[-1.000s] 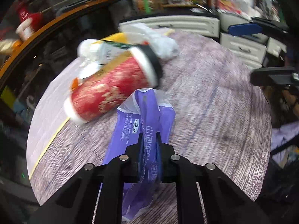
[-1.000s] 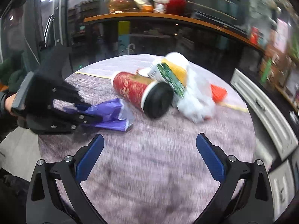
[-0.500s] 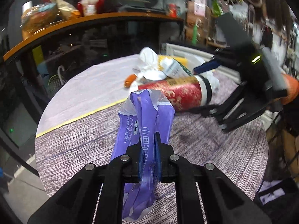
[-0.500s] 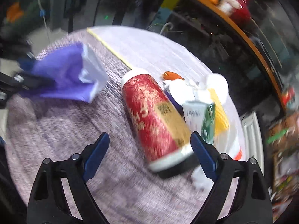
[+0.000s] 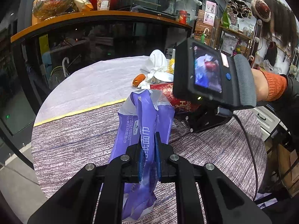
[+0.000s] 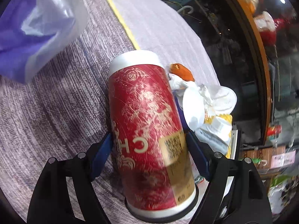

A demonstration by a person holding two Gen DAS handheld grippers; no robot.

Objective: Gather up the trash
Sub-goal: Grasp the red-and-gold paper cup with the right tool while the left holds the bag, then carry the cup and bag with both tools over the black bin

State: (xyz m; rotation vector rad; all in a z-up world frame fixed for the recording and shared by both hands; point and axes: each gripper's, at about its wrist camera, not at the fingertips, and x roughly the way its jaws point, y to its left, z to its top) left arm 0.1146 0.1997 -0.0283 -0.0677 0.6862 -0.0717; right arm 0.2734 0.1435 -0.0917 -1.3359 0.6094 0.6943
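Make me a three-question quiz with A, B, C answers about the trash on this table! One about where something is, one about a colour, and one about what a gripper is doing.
1. Where is the red canister?
A. Between the right gripper's fingers
B. On the shelf
C. Inside the bag

2. What colour is the bag in the left gripper?
A. Green
B. Purple
C. Black

3. How is the left gripper?
A. Wide open
B. Shut on the canister
C. Shut on the bag

Answers:
1. A: the blue pads of the right gripper sit at either side of it.
2. B: purple plastic with white print.
3. C: its fingers pinch the bag's folded plastic.
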